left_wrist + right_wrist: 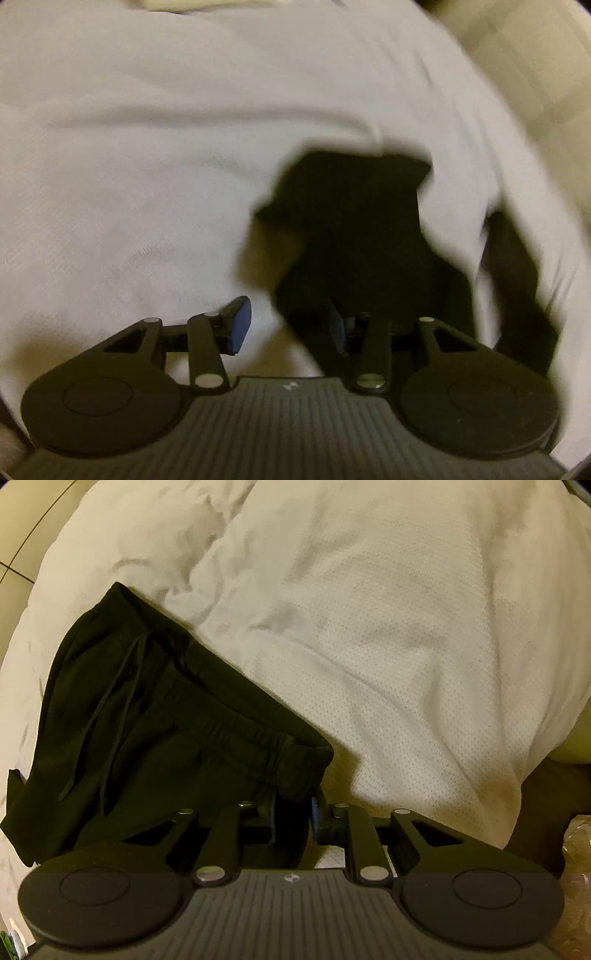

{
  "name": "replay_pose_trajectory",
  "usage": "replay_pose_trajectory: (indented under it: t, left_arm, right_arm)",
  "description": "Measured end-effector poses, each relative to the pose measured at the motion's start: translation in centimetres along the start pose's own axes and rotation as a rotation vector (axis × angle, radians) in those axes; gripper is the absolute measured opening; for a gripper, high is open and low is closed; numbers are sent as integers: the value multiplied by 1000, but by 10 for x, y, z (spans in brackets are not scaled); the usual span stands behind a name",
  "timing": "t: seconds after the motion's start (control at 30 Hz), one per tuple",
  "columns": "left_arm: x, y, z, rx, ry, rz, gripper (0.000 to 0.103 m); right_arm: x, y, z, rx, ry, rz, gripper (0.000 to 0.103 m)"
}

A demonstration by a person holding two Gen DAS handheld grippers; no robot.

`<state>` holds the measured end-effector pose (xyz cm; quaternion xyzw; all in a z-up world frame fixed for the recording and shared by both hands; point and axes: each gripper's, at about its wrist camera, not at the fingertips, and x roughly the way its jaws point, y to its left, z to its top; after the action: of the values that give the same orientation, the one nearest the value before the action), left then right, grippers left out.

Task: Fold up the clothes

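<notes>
Black shorts (155,720) with an elastic waistband (258,734) and a drawstring (122,686) lie partly folded on a white duvet (406,627). In the right wrist view my right gripper (295,816) is shut on the waistband's near corner, and the cloth runs down between its fingers. The left wrist view is blurred. There the black shorts (354,229) hang as a dark shape in front of the white duvet (147,147). My left gripper (288,325) is open. Its blue-padded left finger (238,325) is over the duvet, and its right finger stands against the dark cloth without pinching it.
Tiled floor (22,535) shows past the bed's left edge in the right wrist view, and pale floor (535,55) at the upper right of the left wrist view. A dark gap (546,794) and a crinkled brownish object (576,867) lie beyond the duvet's right edge.
</notes>
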<state>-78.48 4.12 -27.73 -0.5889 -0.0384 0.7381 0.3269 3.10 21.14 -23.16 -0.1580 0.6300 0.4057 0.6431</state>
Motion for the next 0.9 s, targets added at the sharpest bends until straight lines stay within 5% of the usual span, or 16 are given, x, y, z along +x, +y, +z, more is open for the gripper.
replay_pose_trajectory:
  t: [0.17, 0.23, 0.3, 0.4, 0.5, 0.57, 0.63, 0.7, 0.77, 0.83, 0.9]
  left_arm:
    - [11, 23, 36, -175, -36, -89, 54]
    - [22, 21, 43, -217, -23, -148, 40]
    - [15, 7, 47, -158, -50, -186, 0]
    - [-16, -27, 58, -7, -154, -221, 0]
    - [-70, -64, 58, 275, -316, -177, 7]
    - [-82, -74, 51, 434, -358, -65, 21]
    - [-68, -62, 45, 488, -289, 51, 37]
    - [-39, -27, 44, 390, -125, 133, 36]
    - [-24, 9, 44, 184, -15, 124, 35]
    - [-26, 34, 39, -19, -6, 36, 38]
    - [-30, 38, 36, -98, -40, -4, 58]
  right_arm:
    - [8, 3, 1, 1, 11, -30, 25]
    - [12, 6, 0, -2, 13, -47, 25]
    - [14, 9, -1, -5, 12, -61, 25]
    - [12, 13, -1, -17, 8, -81, 25]
    - [12, 15, -2, -23, 8, -93, 25]
    - [11, 15, -3, -13, 6, -97, 25]
    - [12, 16, -5, -8, 7, -101, 25]
    - [12, 17, -6, -2, 8, -110, 26]
    - [12, 17, -7, 10, 4, -109, 28]
    - [12, 18, -8, 15, 4, -112, 28]
    - [12, 18, -8, 15, 2, -115, 29]
